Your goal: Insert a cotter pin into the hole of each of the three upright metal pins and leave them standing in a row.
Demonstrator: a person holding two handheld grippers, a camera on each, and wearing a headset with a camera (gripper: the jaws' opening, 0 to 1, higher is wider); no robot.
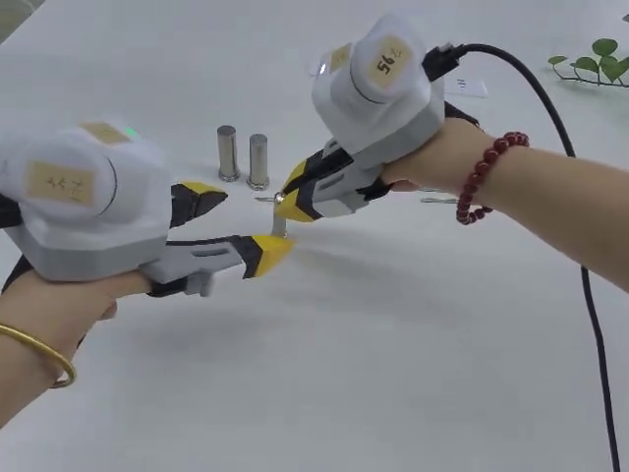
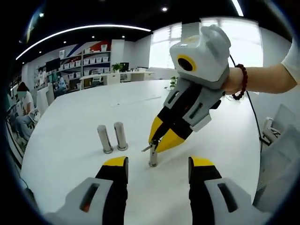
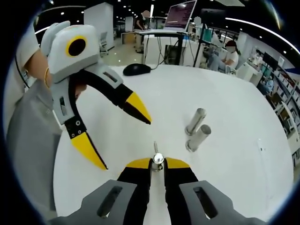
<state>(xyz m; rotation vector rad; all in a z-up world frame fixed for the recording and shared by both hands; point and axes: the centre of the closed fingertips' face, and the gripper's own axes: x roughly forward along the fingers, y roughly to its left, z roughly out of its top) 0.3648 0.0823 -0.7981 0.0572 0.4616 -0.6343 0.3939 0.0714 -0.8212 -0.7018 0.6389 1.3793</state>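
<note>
Two upright metal pins [image 1: 227, 152] [image 1: 258, 160] stand side by side on the white table [image 1: 393, 344]. A third metal pin [image 1: 279, 225] stands nearer, just right of them. My right gripper [image 1: 290, 203] is shut on a thin cotter pin [image 1: 265, 200] at that pin's top; the cotter pin's end sticks out to the left. In the left gripper view the third pin [image 2: 153, 157] stands just ahead of my open left gripper [image 2: 159, 166], with the cotter pin [image 2: 147, 148] lying across its top. In the head view my left gripper [image 1: 244, 221] stands open beside the third pin, not touching it.
Loose cotter pins [image 1: 437, 201] lie on the table behind the right hand. A black cable [image 1: 582, 197] trails from the right gripper down the right side. A small plant [image 1: 598, 59] sits at the far right corner. Bare table spreads in front.
</note>
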